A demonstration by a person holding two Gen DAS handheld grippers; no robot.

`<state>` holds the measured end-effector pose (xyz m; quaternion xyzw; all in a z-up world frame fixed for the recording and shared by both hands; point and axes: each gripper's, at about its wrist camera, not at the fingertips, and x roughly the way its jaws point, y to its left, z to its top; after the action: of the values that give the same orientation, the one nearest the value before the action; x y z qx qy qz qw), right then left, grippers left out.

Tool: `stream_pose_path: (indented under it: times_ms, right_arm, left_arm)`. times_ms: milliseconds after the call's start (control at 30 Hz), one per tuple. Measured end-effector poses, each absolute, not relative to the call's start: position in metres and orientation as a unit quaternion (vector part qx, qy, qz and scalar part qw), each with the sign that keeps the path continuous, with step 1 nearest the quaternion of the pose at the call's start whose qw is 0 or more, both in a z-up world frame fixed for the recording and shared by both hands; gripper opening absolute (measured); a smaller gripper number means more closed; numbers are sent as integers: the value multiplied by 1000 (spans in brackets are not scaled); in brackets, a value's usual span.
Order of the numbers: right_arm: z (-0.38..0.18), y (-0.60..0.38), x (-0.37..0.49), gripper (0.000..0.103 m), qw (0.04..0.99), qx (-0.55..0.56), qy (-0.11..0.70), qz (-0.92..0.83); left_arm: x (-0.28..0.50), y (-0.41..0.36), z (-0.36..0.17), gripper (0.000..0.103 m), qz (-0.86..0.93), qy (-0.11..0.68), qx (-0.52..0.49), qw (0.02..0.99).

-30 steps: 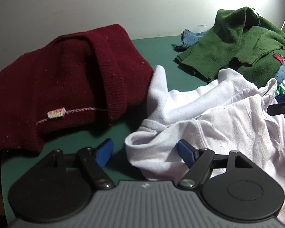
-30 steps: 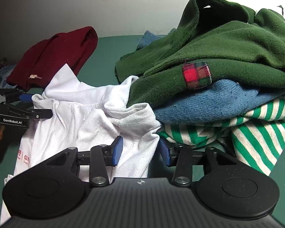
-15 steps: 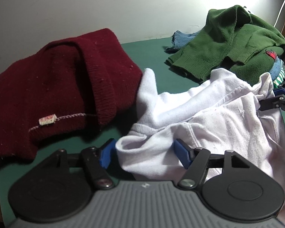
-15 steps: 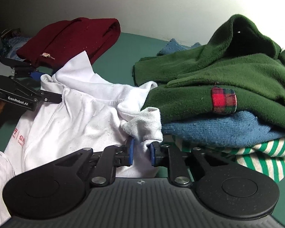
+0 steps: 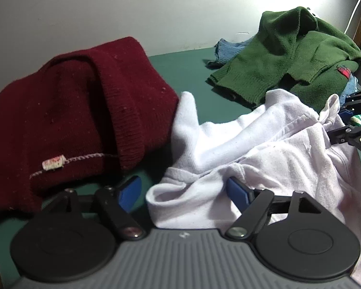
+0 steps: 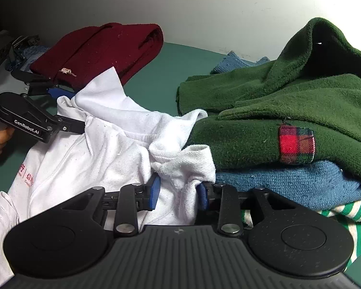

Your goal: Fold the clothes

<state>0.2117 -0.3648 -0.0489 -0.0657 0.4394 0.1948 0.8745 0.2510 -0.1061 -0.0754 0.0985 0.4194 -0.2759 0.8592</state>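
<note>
Step in hand: taking hold of the white shirt [image 6: 103, 149] at two places, judged as the start of spreading it out for folding.
White shirt: lay crumpled on the green table [image 5: 180, 72], between the folded maroon sweater [image 5: 79, 110] at about 10 o'clock in the left wrist view and the pile at 2 o'clock.
Pile: green sweater [image 6: 288, 110] on top, blue knit [image 6: 288, 187] under it, striped top [image 6: 349, 214] lowest; the shirt's edge touched the green sweater.
Right gripper [image 6: 178, 192]: jaws had just been opening, and stood part open with a bunched fold of the shirt between the blue pads; whether the pads pressed on it I could not tell.
Left gripper [image 5: 183, 192]: jaws wide apart around a hem of the shirt, the 3 o'clock pad against cloth, the 9 o'clock pad clear of it, so no grip yet.
Next move, as judged: both pairs of jaws needed to close firmly on the shirt, then lift and draw apart, clear of the pile.
</note>
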Motion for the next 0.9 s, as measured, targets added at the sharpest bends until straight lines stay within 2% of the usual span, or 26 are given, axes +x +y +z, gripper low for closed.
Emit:
stream_pose_path:
  times_ms: [67,100,167,200,300,367,533,633,700,733,900]
  right_arm:
    - [-52,-362,215,34,872,-70,443,194]
    - [-53,-361,216,30,872,-74,444,191]
    - [-51,-361,214,23,874,-70,443,189]
    - [-49,-363,212,16,875,-64,441,189]
    - [-39,-367,201,9,878,-62,434,192]
    - [-33,-369,197,7,880,-64,430,192]
    - [-30,-365,197,8,878,-88,429,195]
    - [-29,-363,204,36,881,-74,423,199]
    - [-30,-359,208,43,877,-75,426,209]
    - [-32,-355,211,43,875,-83,428,211]
    - [-41,-352,216,41,870,-103,433,213]
  left_arm:
    - [250,-108,-75,68,-279,419,100,859]
    - [250,-108,-74,64,-281,419,100,858]
    - [247,-109,-72,49,-285,420,101,856]
    - [245,-110,-71,46,-286,419,101,856]
    - [239,-107,-70,35,-283,419,94,857]
    - [237,-104,-69,19,-278,417,86,861]
    - [232,-107,-66,15,-267,413,100,865]
    - [234,-109,-66,16,-265,415,107,864]
    - [235,-109,-67,26,-264,417,108,863]
    - [236,-109,-67,30,-264,418,110,862]
    - [240,-113,-69,34,-262,418,121,861]
